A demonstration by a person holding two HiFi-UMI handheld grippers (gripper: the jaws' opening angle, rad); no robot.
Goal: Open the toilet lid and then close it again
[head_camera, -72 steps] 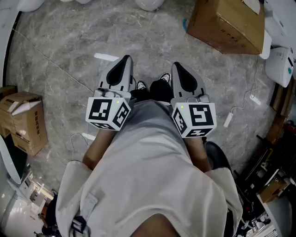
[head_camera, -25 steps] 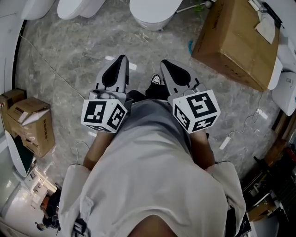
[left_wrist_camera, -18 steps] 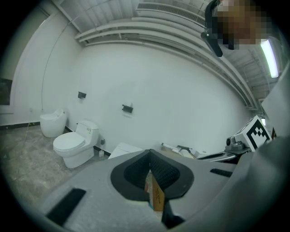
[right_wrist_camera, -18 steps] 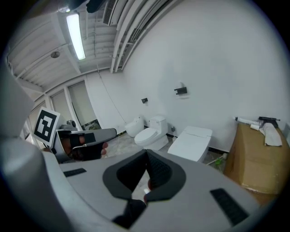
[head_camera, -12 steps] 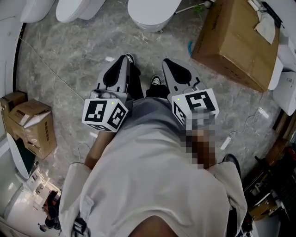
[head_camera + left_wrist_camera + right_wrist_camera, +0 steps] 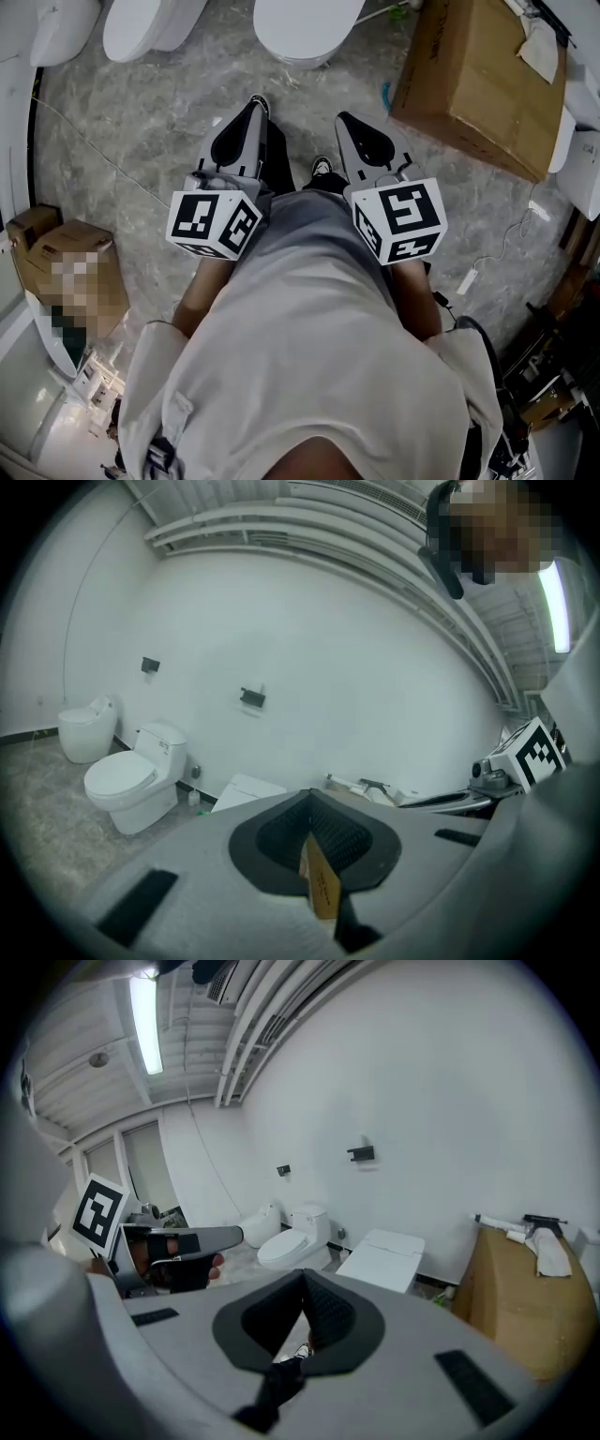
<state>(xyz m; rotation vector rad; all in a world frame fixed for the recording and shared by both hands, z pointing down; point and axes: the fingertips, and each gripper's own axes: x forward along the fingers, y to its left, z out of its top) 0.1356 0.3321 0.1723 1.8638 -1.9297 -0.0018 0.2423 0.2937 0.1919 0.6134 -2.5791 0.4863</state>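
Standing on a grey marble floor [image 6: 141,159], a person [image 6: 300,356] holds both grippers out in front, side by side and apart, both pointing toward the floor's far edge. The left gripper [image 6: 255,101] has its jaws closed tip to tip with nothing gripped, as the left gripper view shows. The right gripper [image 6: 343,118] is the same in its own view: tips together, nothing between them. The toilet [image 6: 305,28] stands at the far edge of the floor, ahead of the grippers and well apart from them, and its white lid [image 6: 309,14] appears to be down. Neither gripper touches it. Two more toilets [image 6: 150,28] stand along the same edge to its left. A large box [image 6: 469,66] sits on the floor just right of the toilet. Smaller boxes [image 6: 42,234] rest near the floor's left edge.
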